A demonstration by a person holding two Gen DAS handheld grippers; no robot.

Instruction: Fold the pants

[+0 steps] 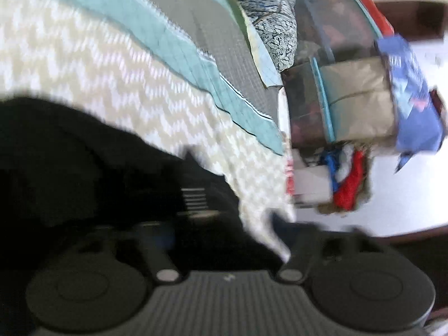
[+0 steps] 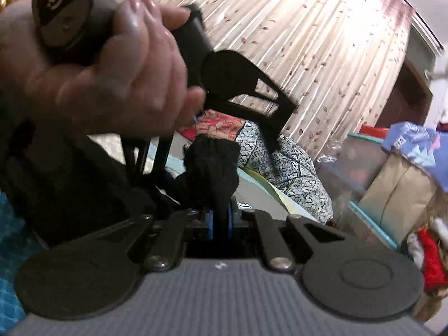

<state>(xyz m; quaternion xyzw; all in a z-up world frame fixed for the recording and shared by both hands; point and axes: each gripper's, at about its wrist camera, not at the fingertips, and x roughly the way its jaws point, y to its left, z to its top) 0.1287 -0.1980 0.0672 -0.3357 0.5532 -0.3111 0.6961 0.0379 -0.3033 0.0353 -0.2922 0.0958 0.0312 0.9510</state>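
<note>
Fingers of the right gripper (image 2: 221, 218) pinch the black pants (image 2: 212, 165); whether the left gripper's (image 1: 224, 232) grip cannot be told. Clear storage bin (image 1: 336, 64) holds bundled fabric.

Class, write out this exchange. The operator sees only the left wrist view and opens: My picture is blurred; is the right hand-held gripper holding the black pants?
Observer: Yes; the right hand-held gripper is shut on a bunch of the black pants.
Operator: What is beside it?
Observer: A hand grips the handle of the left hand-held gripper, upper left of that bunch.
Operator: And behind?
Observer: A pale curtain with a small leaf print.
</note>
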